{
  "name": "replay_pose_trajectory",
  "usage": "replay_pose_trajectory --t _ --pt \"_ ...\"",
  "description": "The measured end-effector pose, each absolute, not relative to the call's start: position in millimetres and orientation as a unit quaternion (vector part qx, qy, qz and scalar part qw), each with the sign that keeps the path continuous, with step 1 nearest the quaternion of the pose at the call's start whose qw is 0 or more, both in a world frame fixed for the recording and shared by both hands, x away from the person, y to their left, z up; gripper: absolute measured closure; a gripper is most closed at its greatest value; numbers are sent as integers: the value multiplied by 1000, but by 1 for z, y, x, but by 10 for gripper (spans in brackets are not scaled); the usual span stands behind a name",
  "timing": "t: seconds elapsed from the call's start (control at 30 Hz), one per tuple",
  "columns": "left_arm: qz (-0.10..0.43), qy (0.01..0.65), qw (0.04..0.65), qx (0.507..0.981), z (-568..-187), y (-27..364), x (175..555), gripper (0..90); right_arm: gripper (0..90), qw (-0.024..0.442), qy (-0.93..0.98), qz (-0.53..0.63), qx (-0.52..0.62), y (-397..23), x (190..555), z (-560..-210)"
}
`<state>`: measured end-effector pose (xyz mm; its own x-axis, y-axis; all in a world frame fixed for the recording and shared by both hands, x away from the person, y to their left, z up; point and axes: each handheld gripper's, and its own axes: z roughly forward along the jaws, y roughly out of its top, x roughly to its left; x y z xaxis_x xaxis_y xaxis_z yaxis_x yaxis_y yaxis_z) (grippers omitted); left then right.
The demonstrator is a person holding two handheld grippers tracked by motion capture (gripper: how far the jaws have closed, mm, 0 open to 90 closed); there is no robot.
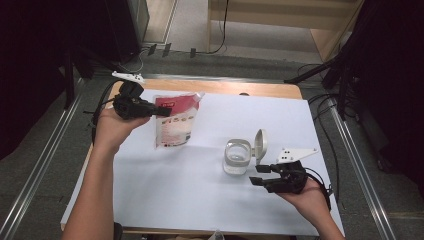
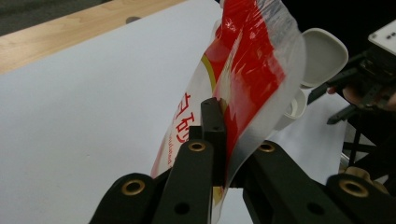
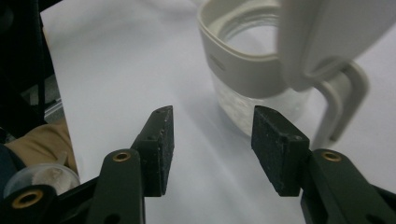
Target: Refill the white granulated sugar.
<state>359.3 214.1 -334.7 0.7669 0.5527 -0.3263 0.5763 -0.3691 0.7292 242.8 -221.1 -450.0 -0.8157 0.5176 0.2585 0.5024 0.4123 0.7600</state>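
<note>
A red and white plastic pouch (image 1: 175,122) hangs over the far left of the white sheet (image 1: 190,185), its lower end near the paper. My left gripper (image 1: 162,111) is shut on the pouch's top edge; in the left gripper view the pouch (image 2: 252,60) stands pinched between the jaws of that gripper (image 2: 223,154). A clear jar (image 1: 236,156) with a beige collar and raised flip lid (image 1: 260,144) stands right of centre. My right gripper (image 1: 257,175) is open just in front of it. The jar (image 3: 252,88) stands beyond my open right gripper (image 3: 212,140), apart from its pads.
The white sheet covers a wooden table (image 1: 225,87) whose far edge shows bare wood. Metal rails (image 1: 45,160) run along both sides. Cables (image 1: 325,130) lie on the floor at the right.
</note>
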Motion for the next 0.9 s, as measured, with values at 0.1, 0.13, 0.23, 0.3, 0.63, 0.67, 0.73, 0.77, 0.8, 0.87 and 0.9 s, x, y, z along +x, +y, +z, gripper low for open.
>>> replay_pose_trajectory --t 0.1,0.13,0.23,0.3,0.63,0.67,0.73,0.77,0.8,0.87,0.9 --pt "-12 338 445 829 -336 217 358 900 492 15 848 447 284 -211 240 -449" --pt "-15 341 444 829 -338 218 358 900 493 12 849 445 284 -208 240 -449" --pt "-14 344 437 831 -338 218 356 900 493 3 849 452 274 -199 238 -447" --pt "-10 345 436 831 -337 218 355 900 493 1 849 454 269 -193 236 -445" --pt "0 348 439 828 -332 211 344 900 498 4 853 452 262 -158 237 -439" --pt "-4 346 438 830 -333 210 343 900 494 6 856 450 254 -154 237 -439" --pt "-7 343 433 834 -334 206 342 900 483 1 861 449 237 -144 237 -440" --pt "-9 343 432 834 -335 205 341 900 483 1 861 449 237 -144 237 -440" --pt "-11 346 430 834 -336 204 341 900 483 -5 862 449 235 -141 238 -440" --pt "-18 348 430 833 -336 202 340 900 482 -7 864 448 230 -134 240 -440" --pt "-20 347 431 833 -336 201 339 900 482 -9 864 447 231 -131 241 -440"
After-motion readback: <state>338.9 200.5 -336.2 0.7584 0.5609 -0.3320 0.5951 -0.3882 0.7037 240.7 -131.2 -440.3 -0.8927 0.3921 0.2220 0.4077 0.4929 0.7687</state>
